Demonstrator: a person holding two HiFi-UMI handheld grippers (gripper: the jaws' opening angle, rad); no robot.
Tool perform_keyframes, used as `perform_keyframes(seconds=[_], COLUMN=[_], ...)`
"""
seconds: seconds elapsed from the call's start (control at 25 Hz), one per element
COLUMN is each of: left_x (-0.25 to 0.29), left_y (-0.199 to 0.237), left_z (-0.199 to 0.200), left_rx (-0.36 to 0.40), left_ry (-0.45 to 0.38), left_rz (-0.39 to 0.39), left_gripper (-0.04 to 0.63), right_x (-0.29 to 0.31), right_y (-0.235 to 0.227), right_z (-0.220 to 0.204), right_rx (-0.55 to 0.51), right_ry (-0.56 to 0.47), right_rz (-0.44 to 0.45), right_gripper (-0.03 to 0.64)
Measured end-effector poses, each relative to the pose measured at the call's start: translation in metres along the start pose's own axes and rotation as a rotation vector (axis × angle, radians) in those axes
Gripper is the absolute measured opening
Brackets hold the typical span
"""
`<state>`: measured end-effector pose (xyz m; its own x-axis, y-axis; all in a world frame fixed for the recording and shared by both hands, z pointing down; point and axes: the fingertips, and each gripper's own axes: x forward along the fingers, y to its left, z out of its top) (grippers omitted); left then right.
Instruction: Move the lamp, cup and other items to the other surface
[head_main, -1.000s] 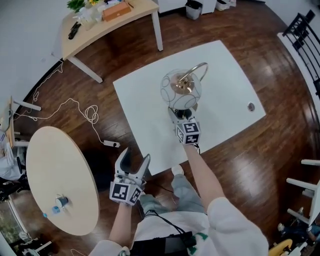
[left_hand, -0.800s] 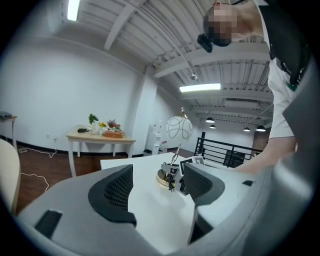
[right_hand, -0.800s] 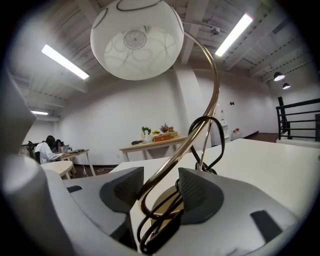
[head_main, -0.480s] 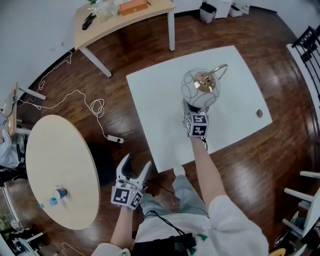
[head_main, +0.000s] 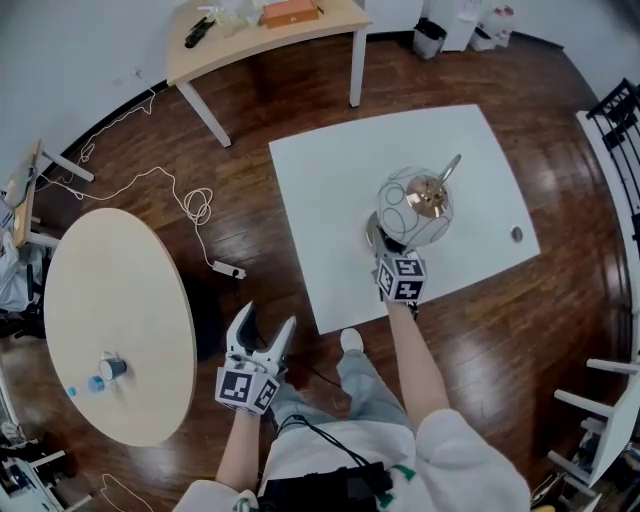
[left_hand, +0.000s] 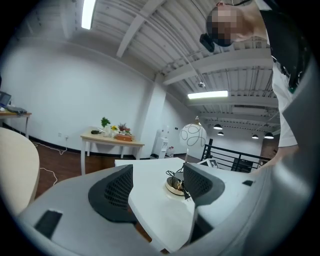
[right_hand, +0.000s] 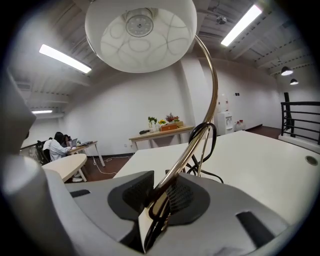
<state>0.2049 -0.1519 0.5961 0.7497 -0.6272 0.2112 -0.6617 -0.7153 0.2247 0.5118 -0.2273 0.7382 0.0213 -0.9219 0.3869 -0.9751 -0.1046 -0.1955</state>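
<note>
The lamp (head_main: 415, 210) has a white globe shade with swirl lines and a curved brass stem, and it stands on the white table (head_main: 330, 170). My right gripper (head_main: 380, 238) is shut on the stem low down, at the near side of the shade. In the right gripper view the pads clamp the brass stem (right_hand: 200, 125) of the lamp, its cord loops behind, and the jaws (right_hand: 159, 195) have just closed on it. My left gripper (head_main: 264, 332) hangs open and empty over the floor, and in its own view (left_hand: 157, 187) it faces the lamp's base (left_hand: 175, 186). A cup (head_main: 110, 367) stands on the round beige table (head_main: 120, 290).
A small blue item (head_main: 95, 383) sits beside the cup. A wooden desk (head_main: 270, 30) with clutter stands at the back. A power strip (head_main: 228, 269) and cable lie on the floor between the tables. A small round fitting (head_main: 516, 234) sits in the white table's right corner.
The right gripper's jaws closed on the lamp stem, and lamp and gripper have shifted toward the white table's near edge. The left gripper stays open and empty.
</note>
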Motion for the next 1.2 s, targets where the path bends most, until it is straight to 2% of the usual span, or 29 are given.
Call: perform_keyframes(seconds=[0.24, 0.4, 0.6, 0.76, 1.2], left_x=[-0.027, -0.044, -0.089, -0.132, -0.264], left_y=[0.001, 0.002, 0.013, 0.033, 0.102], left_z=[0.016, 0.033, 0.05, 0.061, 0.07], left_rx=[-0.04, -0.034, -0.014, -0.008, -0.003], left_ry=[-0.057, -0.115, -0.149, -0.185, -0.263], left_rz=[0.008, 0.024, 0.072, 0.151, 0.417], left_gripper=[0.311, 0.311, 0.311, 0.311, 0.311], right_x=[-0.066, -0.103, -0.148, -0.166, -0.168], right_y=[0.046, 0.086, 0.149, 0.2, 0.381], right_z=[-0.012, -0.011, -0.012, -0.011, -0.012], right_rx=[-0.041, -0.042, -0.033, -0.086, -0.163], right_ry=[0.043, 0.062, 0.071, 0.087, 0.128], right_rz=[0.052, 0.125, 0.204, 0.286, 0.618], right_gripper=[0.097, 0.097, 0.097, 0.097, 0.096])
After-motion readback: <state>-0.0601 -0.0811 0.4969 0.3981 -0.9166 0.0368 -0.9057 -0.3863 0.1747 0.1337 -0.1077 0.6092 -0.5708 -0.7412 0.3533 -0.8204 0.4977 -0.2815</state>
